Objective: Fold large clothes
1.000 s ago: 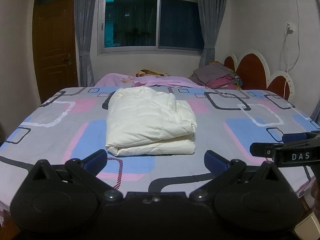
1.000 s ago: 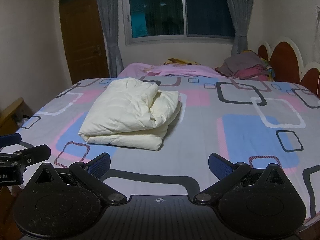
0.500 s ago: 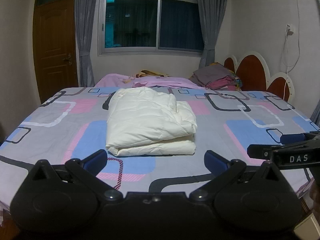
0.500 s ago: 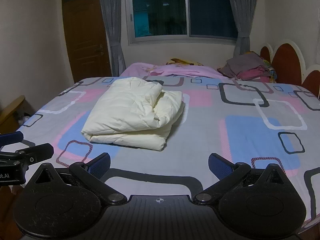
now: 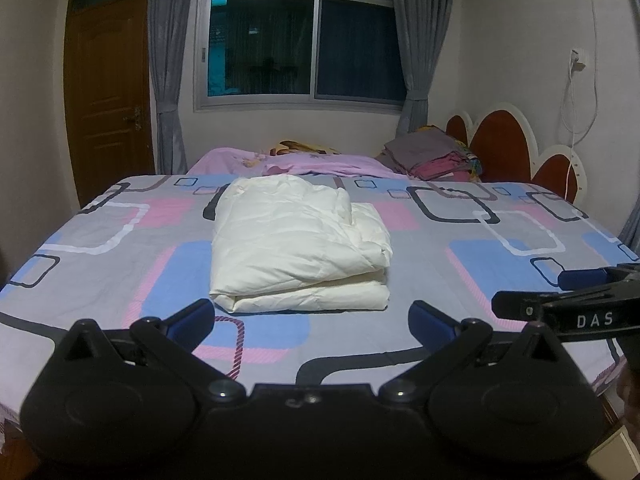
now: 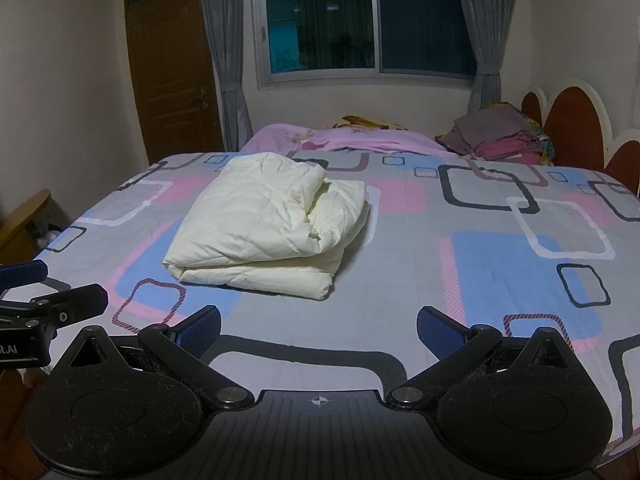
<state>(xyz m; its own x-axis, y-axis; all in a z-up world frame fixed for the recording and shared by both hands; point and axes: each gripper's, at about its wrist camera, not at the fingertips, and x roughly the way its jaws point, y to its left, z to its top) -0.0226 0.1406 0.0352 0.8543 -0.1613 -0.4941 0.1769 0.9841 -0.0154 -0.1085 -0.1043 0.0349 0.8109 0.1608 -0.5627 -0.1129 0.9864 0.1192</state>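
Observation:
A cream padded garment (image 5: 300, 244) lies folded into a thick rectangle on the patterned bed sheet (image 5: 500, 264); it also shows in the right wrist view (image 6: 268, 224), left of centre. My left gripper (image 5: 312, 318) hangs open above the near edge of the bed, well short of the garment, nothing between its blue pads. My right gripper (image 6: 318, 330) is open too, held back over the near edge, empty. Each gripper appears at the side of the other's view: the right one (image 5: 560, 304) and the left one (image 6: 44, 304).
A pink blanket (image 5: 304, 162) and a stack of folded clothes (image 5: 436, 154) lie at the far end by the red headboard (image 5: 500, 144). A wooden door (image 5: 108, 92) stands at the back left, a curtained window (image 5: 300, 44) behind the bed. Wooden furniture (image 6: 24, 220) sits left of the bed.
Both grippers have drifted back slightly from the bed and stay open. The folded garment has not moved.

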